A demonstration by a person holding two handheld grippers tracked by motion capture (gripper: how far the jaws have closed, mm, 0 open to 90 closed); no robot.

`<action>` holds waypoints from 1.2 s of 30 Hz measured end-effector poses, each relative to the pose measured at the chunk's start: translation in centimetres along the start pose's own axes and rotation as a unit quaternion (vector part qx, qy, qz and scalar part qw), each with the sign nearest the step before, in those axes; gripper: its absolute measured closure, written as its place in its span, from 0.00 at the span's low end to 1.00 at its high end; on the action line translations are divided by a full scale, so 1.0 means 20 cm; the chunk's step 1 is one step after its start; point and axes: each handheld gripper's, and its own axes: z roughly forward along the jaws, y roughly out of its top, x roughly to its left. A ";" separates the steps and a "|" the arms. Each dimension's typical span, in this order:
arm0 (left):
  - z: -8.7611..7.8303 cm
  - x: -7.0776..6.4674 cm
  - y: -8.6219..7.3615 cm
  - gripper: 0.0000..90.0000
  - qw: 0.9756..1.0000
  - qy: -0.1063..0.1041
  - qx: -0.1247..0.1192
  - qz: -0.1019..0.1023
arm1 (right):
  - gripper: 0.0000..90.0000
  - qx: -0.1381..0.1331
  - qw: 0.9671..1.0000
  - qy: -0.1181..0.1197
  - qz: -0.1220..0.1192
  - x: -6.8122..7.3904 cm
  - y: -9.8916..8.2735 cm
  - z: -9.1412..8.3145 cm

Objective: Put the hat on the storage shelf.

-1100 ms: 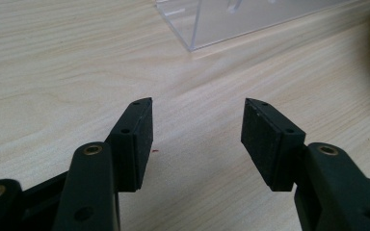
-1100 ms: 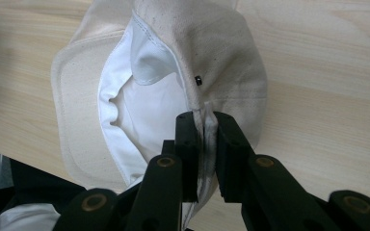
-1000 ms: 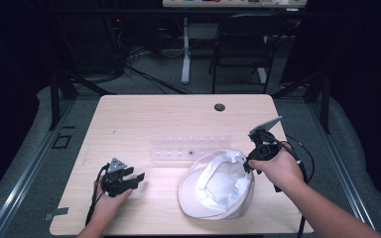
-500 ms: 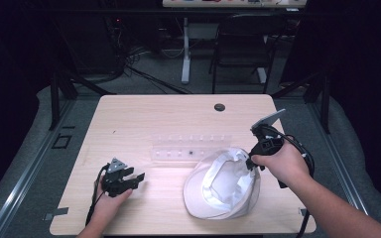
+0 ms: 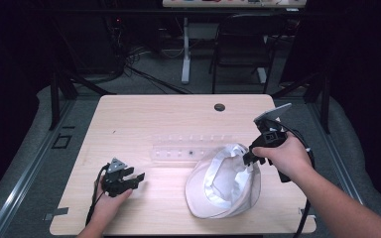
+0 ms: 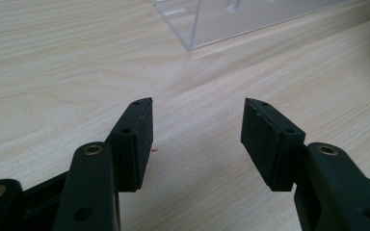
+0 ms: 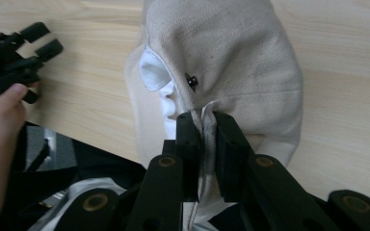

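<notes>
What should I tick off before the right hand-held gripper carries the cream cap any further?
1. Grip: the right hand-held gripper is shut on a fold of the cap's edge: ok.
2. Depth of bite: the fabric runs well down between the jaws: ok.
3. Cap lifted off the table: one edge is raised, the far part looks to rest on the wood: not ok.
4. Left hand-held gripper: open, holding nothing, apart from the cap: ok.
5. Clear plastic rack: lies just behind the cap, touching or not: cannot tell.
</notes>
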 end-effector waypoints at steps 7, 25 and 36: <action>0.00 0.00 0.00 0.51 1.000 0.001 0.000 0.000 | 0.91 0.002 0.999 0.040 0.019 0.01 0.01 -0.03; 0.00 0.00 0.00 0.51 1.000 0.001 0.000 0.003 | 0.91 0.012 0.989 0.141 0.039 0.00 0.01 -0.09; 0.00 -0.01 0.00 0.51 1.000 0.000 -0.004 0.006 | 0.91 -0.018 0.981 0.185 0.049 -0.03 0.01 -0.16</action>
